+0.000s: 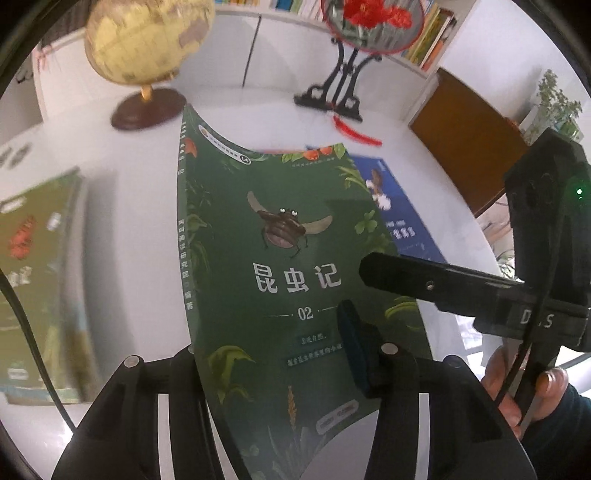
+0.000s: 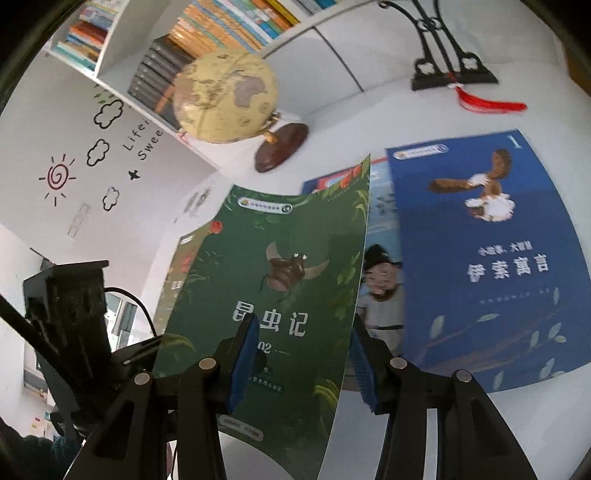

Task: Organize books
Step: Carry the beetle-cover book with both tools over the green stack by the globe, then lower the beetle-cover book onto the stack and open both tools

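- Watching someone sort books on a white table (image 1: 424, 155), and both grippers are on the same green book (image 1: 280, 258), the one with a beetle on its cover.
- That book is lifted off the table, tilted, cover bowed into a curve.
- The left gripper (image 1: 273, 354) has the book's lower edge between its jaws. The blue pad of one finger (image 1: 351, 343) lies on the cover; the other finger is hidden behind the book, so it looks clamped partway closed on it.
- The right gripper (image 2: 299, 354) straddles the book's right-hand edge: one blue pad (image 2: 243, 365) sits on the cover, the other is behind it. Can't tell if it's actually squeezing.
- A blue book (image 2: 487, 258) with a bird on it lies flat on the table just beside, overlapping another book (image 2: 380, 273) with a cartoon figure.
- A second green book (image 1: 37, 280) lies off to the left, blurry.
- Further back stand a globe (image 1: 147, 40) and a black ornament stand (image 1: 332, 96) with a red tassel (image 1: 354, 131), plus a bookshelf (image 2: 229, 26) packed with spines.
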Available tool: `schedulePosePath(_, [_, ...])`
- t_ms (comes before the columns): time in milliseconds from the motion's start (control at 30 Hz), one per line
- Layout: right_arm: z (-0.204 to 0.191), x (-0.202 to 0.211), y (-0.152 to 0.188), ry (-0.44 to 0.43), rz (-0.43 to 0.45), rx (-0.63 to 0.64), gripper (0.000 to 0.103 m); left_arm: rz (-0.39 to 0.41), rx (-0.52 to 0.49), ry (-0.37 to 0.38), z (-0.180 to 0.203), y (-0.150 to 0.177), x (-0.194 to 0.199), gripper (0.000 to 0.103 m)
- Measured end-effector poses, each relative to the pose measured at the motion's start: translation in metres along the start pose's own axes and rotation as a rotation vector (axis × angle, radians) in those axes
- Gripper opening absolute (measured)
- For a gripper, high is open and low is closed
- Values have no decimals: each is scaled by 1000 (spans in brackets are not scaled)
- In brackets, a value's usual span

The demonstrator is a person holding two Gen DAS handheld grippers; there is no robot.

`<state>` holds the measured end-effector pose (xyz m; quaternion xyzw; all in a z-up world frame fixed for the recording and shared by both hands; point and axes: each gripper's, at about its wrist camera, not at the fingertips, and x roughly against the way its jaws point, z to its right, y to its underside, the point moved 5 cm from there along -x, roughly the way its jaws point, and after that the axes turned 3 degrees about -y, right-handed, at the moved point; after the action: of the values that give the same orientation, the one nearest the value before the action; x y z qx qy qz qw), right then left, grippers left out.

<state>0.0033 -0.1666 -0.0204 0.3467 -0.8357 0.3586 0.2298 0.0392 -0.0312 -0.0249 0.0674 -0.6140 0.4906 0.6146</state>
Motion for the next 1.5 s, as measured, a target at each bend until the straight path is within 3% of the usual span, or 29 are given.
schedulePosePath(167, [-38, 7, -9, -11, 43, 36, 48, 74, -6, -19, -21, -12, 44, 45])
schedulePosePath(367, [-107, -1, -32, -28, 98, 120, 48, 135, 30, -66, -73, -22, 95, 45])
schedulePosePath(533, [-161, -34, -44, -60, 101, 165, 48, 143, 66, -116, -126, -19, 120, 45])
schedulePosePath(733, [-200, -97, -42, -56, 52, 160, 48, 95, 94, -159, -188, -12, 115, 45])
schedulePosePath(1000, [-205, -167, -31, -13, -22, 95, 48, 22, 150, -147, -240, -8, 75, 45])
schedulePosePath(1333, [-189, -208, -26, 69, -70, 56, 48, -18, 237, -162, -282, 1, 55, 45])
schedulePosePath(1500, [-179, -212, -18, 84, -86, 27, 48, -12, 235, -229, -289, 4, 63, 48])
